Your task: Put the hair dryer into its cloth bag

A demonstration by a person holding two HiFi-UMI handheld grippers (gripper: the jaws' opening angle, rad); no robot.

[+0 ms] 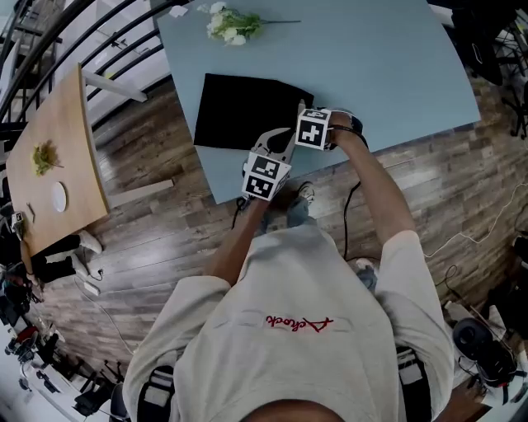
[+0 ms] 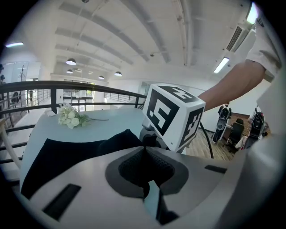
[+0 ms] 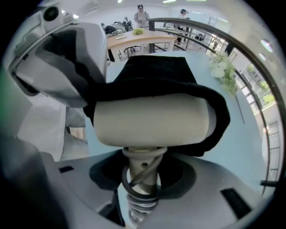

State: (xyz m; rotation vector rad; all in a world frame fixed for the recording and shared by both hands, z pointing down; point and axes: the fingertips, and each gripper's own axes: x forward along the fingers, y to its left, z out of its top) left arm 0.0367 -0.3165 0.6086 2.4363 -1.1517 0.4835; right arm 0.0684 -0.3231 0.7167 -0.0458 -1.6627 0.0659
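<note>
The black cloth bag lies flat on the light blue table, its mouth towards the front edge. In the right gripper view a cream hair dryer has its head partly inside the bag's mouth. My right gripper points down and is shut on the dryer's handle, which has cord wound round it. My left gripper is shut on the rim of the bag just left of the dryer. In the head view both grippers, left and right, sit close together at the bag's near right corner.
A sprig of white flowers lies at the table's far side. A wooden table stands to the left, beside a railing. A dark cable hangs from the table edge to the wooden floor. Cables and gear lie on the floor at right.
</note>
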